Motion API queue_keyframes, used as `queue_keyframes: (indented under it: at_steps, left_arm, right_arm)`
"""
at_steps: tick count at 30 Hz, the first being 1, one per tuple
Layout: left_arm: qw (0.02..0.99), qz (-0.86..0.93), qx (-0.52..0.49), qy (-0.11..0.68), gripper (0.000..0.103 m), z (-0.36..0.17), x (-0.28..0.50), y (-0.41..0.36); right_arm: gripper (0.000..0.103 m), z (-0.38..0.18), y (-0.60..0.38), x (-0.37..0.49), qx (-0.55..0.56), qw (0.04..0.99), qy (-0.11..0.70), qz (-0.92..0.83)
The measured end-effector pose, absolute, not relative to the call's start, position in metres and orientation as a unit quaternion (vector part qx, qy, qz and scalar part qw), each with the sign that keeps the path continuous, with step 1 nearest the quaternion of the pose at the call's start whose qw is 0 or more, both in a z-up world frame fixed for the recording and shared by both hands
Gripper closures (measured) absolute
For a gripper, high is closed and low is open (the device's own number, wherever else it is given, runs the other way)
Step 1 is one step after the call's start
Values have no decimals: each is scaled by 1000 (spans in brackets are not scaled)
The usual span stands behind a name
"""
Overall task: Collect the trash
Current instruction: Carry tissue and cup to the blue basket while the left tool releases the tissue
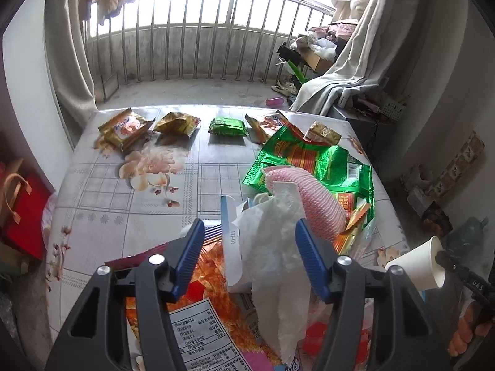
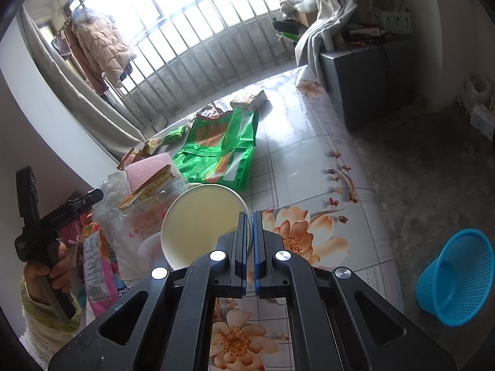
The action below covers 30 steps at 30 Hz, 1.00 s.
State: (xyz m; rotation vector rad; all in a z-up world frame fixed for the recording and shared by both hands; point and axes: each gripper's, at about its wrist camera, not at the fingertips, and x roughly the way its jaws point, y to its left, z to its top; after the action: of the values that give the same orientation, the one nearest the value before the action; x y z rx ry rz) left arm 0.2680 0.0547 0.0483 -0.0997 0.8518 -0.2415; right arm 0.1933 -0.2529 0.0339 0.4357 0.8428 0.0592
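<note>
Left hand-held gripper [image 1: 249, 249] jaws apart, crumpled tissue [image 1: 273, 247] between them, pads clear of it. Wrapper pile [image 1: 216, 278] beneath on surface [image 1: 123, 201]. Paper cup [image 1: 416, 261] at right.

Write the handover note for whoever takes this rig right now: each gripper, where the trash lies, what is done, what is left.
Left gripper: open above the trash pile, crumpled tissue between its fingers, not pinched.
Right gripper: shut on the paper cup rim.
Done: wrappers heaped at the near edge of the table.
Left: big green bag and small packets along the far edge; blue basket on the floor looks empty.
</note>
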Motion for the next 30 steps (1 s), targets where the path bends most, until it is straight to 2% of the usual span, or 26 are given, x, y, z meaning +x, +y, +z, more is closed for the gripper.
queue_keyframes:
  at_steps: [5, 8, 17, 26, 30]
  left_arm:
    - [904, -124, -50, 406, 90, 51, 265, 53]
    - [906, -127, -42, 401, 102, 54, 263, 50]
    - [920, -147, -28, 362, 103, 79, 239, 44]
    - [938, -178, -35, 294, 103, 145, 196, 36]
    - [928, -229, -57, 288, 103, 169, 180, 17]
  right_arm:
    - [101, 32, -254, 193, 213, 888, 407, 29]
    - [101, 31, -254, 192, 215, 887, 407, 29]
    - [101, 36, -254, 185, 217, 890, 399, 29]
    - [101, 59, -262, 163, 225, 903, 364, 34]
    - [101, 74, -278, 142, 234, 911, 338, 25]
